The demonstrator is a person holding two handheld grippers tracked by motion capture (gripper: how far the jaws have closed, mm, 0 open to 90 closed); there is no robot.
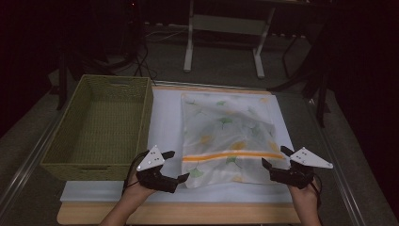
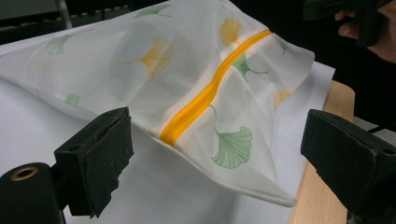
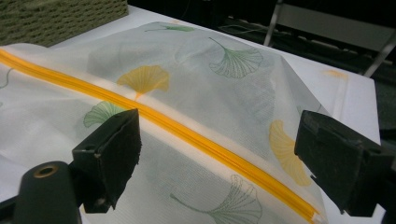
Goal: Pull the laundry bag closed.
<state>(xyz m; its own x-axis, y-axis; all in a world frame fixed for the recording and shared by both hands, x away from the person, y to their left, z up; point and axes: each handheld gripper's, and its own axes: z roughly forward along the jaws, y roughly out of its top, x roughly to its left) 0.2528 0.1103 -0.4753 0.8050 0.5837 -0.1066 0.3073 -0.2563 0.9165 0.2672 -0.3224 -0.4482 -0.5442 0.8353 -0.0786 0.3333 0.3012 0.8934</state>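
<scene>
Flanking mesh bag [image 1: 229, 136] edges, tongs [image 1: 173, 165] agape

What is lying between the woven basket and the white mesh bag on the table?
Nothing lies there: between the woven basket and the mesh bag runs a bare strip of the white table cover, seen in the high view.

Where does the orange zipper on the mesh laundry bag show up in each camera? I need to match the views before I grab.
High view: the orange zipper runs level across the near part of the laundry bag, between the two grippers.
Left gripper view: it slants from upper right down to centre, ending above the open jaws.
Right gripper view: it crosses from upper left to lower right.
Shared landmark: the green ginkgo leaf beside the zipper.
</scene>
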